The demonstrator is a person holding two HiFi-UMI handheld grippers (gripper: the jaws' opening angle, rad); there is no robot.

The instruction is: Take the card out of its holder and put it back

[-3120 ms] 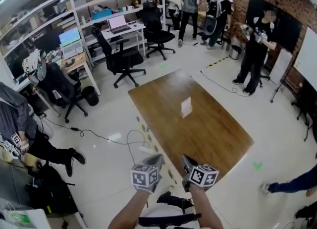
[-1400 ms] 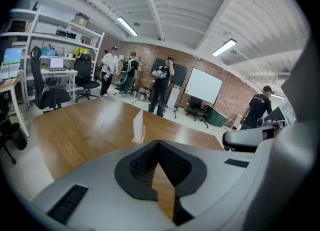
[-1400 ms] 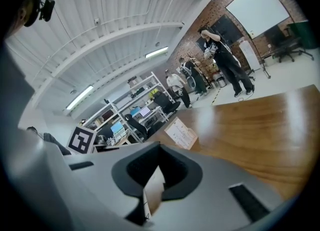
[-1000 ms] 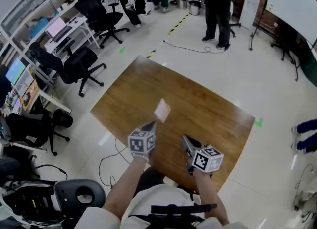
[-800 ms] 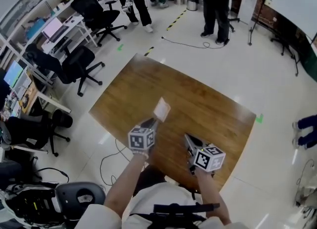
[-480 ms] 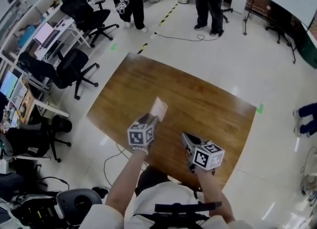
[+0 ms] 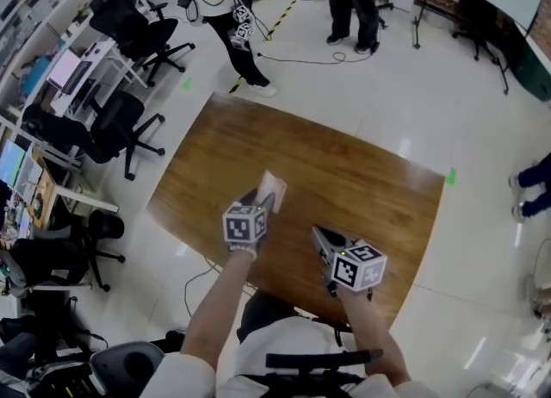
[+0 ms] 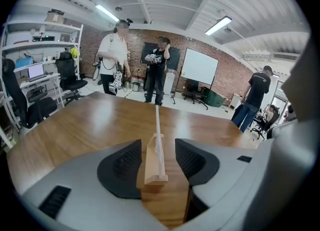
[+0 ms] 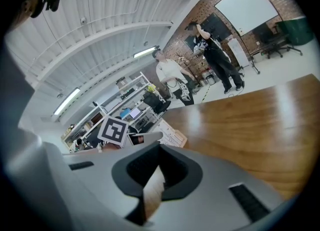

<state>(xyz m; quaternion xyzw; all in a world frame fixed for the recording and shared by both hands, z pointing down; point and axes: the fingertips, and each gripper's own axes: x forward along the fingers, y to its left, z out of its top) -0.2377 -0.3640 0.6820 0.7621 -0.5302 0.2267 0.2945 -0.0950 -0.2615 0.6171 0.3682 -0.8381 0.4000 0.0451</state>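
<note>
Where one holder [image 8: 151, 167] stands: one card [image 8: 158, 125] upright, one table [image 7: 370, 181].

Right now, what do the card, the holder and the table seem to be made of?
Card: thin, white, stiff sheet, seen edge-on; paper or plastic, I cannot tell which.
Holder: pale, matt, bare wood, judging by its colour.
Table: brown wood or veneer, glossy; grain and lamp reflections show.

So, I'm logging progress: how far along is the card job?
Nothing looks done: the card stands in its wooden holder on the table. In hand: the left gripper, jaws just opening, straddles the card, pads clear of it. The right gripper sits shut and empty. Left: grip, lift out, reinsert.
</note>
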